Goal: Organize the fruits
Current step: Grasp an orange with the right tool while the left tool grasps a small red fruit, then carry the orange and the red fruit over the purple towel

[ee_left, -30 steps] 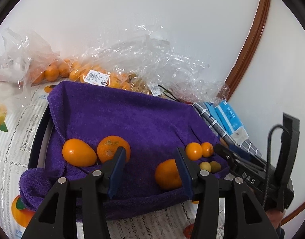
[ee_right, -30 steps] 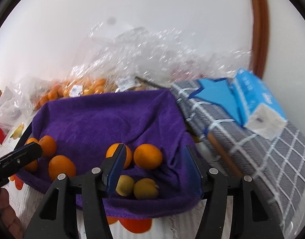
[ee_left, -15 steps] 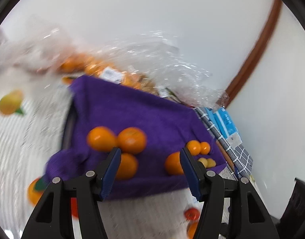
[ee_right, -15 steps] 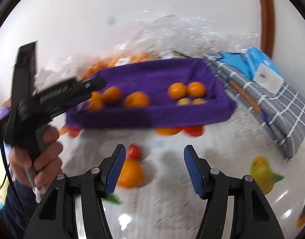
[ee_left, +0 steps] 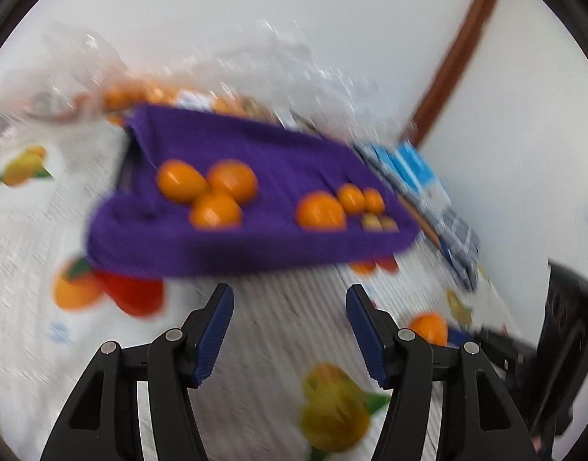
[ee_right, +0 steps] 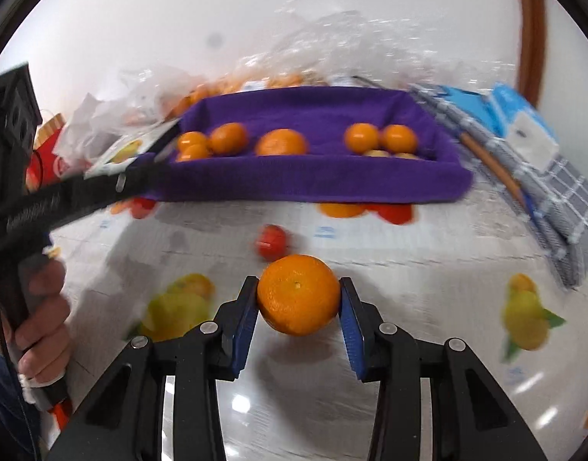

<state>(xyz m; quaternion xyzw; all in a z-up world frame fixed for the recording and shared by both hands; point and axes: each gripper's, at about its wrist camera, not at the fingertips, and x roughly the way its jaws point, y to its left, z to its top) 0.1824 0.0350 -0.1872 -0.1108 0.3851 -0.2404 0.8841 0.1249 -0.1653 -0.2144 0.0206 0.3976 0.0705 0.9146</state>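
Dimpled round orange pinched between right tool pads.

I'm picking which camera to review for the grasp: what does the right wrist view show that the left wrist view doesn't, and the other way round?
Only the right wrist view shows the right gripper, whose jaws have just been closing, shut on an orange, plus the hand holding the other tool. Only the left wrist view shows the left gripper open, with nothing between its jaws. Both show the purple towel-lined tray holding oranges, and the fruit-print tablecloth.
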